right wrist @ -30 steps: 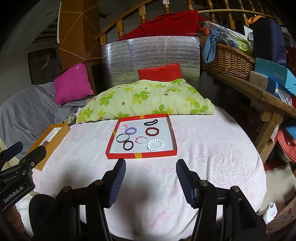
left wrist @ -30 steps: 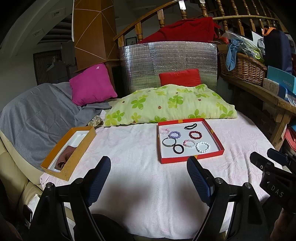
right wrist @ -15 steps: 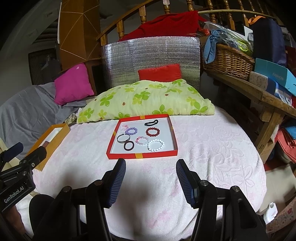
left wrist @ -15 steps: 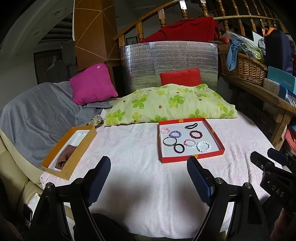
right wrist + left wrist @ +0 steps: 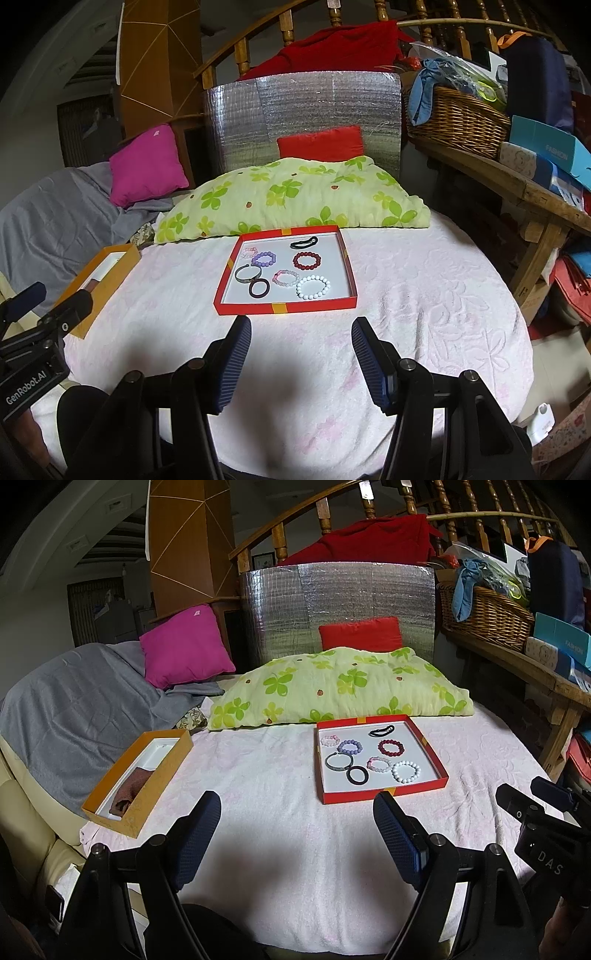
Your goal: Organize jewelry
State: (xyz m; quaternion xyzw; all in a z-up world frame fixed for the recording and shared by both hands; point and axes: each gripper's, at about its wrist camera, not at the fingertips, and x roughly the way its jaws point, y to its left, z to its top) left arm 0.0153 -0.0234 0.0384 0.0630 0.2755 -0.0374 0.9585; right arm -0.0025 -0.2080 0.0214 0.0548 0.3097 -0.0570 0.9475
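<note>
- Nearest: right gripper (image 5: 301, 363) wide apart, nothing btwn its fingers, hovering over the pink-covered bed (image 5: 424, 314). Left gripper (image 5: 297, 840) likewise wide & empty, further left.
- Just beyond right gripper, straight ahead: red tray (image 5: 286, 308), near wall almost square-on to the fingers. From left gripper's view the same tray (image 5: 384, 795) sits ahead & off to the right, so right gripper is the nearer one, by my read.
- In tray, near row: dark ring (image 5: 259, 287) at left, white bead bracelet (image 5: 313, 287) at right, pink bead bracelet (image 5: 285, 277) btwn them. White one lies slightly right of the right gripper's centre line; flat loop, no real long axis.
- Mid row: metal bangle (image 5: 248, 274), purple bead bracelet (image 5: 264, 258), dark red bead bracelet (image 5: 306, 260).
- Far row: small pale pink bracelet (image 5: 248, 252) far left, black hair tie (image 5: 304, 242) far right; its long axis runs left-right.
- Left, well apart from tray: orange box (image 5: 138, 775), brown cloth in near end; nearer left gripper. Likely drop spot, can't tell.
- Farthest: green-flower pillow (image 5: 291, 195) just behind tray.
</note>
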